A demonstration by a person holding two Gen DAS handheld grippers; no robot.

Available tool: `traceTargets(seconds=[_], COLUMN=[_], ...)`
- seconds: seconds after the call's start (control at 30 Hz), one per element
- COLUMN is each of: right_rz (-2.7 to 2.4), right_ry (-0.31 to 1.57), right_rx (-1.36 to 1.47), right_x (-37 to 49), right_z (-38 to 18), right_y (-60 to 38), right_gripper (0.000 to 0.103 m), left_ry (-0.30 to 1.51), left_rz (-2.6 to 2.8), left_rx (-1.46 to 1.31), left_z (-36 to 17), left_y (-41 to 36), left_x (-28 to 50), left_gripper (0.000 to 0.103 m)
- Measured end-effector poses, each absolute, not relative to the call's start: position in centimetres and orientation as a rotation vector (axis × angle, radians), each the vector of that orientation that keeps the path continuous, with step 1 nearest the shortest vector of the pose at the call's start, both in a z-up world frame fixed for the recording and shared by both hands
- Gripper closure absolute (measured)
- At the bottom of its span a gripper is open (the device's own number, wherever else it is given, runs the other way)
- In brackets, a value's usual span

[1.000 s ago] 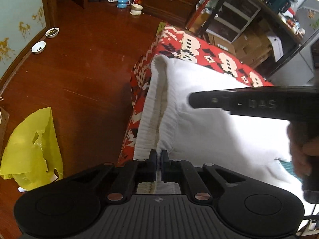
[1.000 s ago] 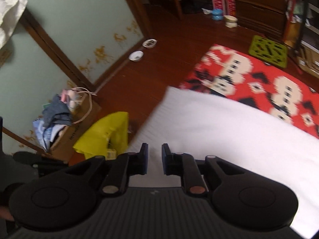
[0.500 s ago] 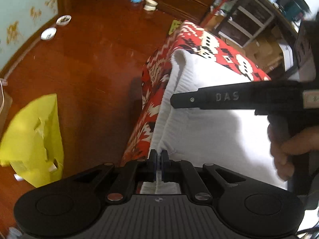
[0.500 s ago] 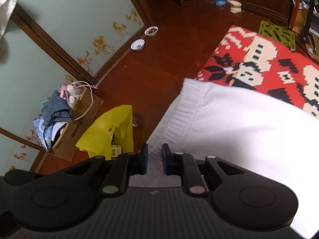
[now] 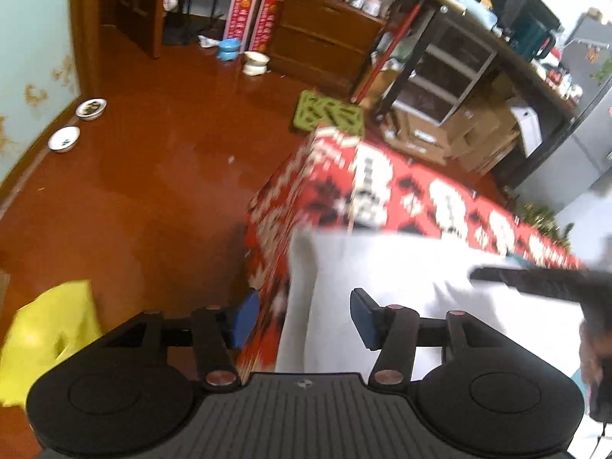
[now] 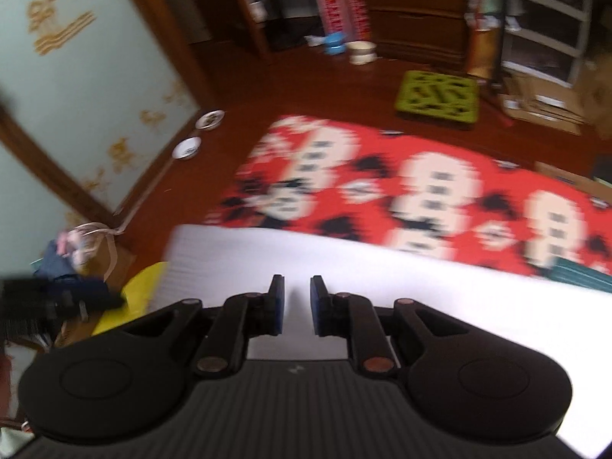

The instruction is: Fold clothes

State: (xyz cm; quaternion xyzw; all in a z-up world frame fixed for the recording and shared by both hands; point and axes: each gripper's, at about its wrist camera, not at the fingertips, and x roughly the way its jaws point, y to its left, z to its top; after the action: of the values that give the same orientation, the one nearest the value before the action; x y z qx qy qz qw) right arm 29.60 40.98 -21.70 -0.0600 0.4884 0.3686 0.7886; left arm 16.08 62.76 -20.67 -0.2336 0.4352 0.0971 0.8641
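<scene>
**Fold laid down, white garment let go on the patterned table**

The white garment lies flat on the near end of the red patterned cloth, its ribbed edge at the table's left corner above the wooden floor. The left gripper is opening, its blue pads wide apart, clear of the fabric that lies between and below them. The right gripper hovers over the garment's near side, jaws only narrowly parted, nothing visibly pinched. Judging by the straight far edge, one fold looks done; further folds and squaring probably remain. Motion blur hides finer creases.
</scene>
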Motion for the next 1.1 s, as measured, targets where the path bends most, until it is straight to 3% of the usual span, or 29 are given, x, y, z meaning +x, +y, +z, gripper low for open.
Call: traceTargets(seconds=[0.17,0.23,0.27,0.37,0.47,0.5,0.6,0.77,0.83,0.87,0.9,1.1], right_rz=[0.639,0.593,0.571,0.513,0.475,0.463,0.439,0.434,0.446,0.453,0.462,0.510], right_ry=[1.080,1.083,1.082,1.085,1.077,1.073,1.067,1.085,1.087,1.087,1.088,1.091], right_rx=[-0.066,-0.041,-0.031,-0.023,-0.041,-0.046,-0.066,-0.135,-0.132,-0.129,-0.127,-0.113], right_x=[32.2,32.9,33.2,33.8,34.5,34.8,36.3,38.8,39.1,39.1,39.1,37.9], right_z=[-21.9,-21.8,-21.8,-21.8,-21.8,-21.8,-22.0,-23.3,-23.4,-23.4,-23.4,-23.1], right_y=[34.4,32.2,31.1,28.7,27.4,26.9,26.0,25.9,26.0,26.1,26.3,27.4], right_gripper=[0.087,0.087,0.086,0.086,0.086,0.086,0.086,0.086,0.086,0.086,0.086,0.086], left_ry=[0.957,0.985,0.995,1.000,0.988,0.978,0.934,0.952,0.978,0.994,1.001,1.042], left_rz=[0.168,0.152,0.139,0.115,0.112,0.130,0.256,0.185,0.113,0.091,0.079,0.101], left_rx=[-0.570,-0.567,-0.545,-0.415,-0.301,-0.274,-0.244,-0.464,-0.469,-0.459,-0.453,-0.497], left_z=[-23.2,-23.7,-23.6,-22.8,-22.2,-22.0,-21.5,-21.5,-21.6,-21.9,-22.2,-24.6], left_y=[65.4,65.7,65.4,64.2,63.5,63.7,65.5,68.5,67.7,67.2,66.7,66.0], left_x=[20.9,22.0,22.1,22.3,22.2,22.2,22.4,22.8,22.8,22.8,22.8,22.5], left_gripper=[0.048,0.057,0.075,0.094,0.097,0.103,0.103,0.103,0.087,0.068,0.059,0.058])
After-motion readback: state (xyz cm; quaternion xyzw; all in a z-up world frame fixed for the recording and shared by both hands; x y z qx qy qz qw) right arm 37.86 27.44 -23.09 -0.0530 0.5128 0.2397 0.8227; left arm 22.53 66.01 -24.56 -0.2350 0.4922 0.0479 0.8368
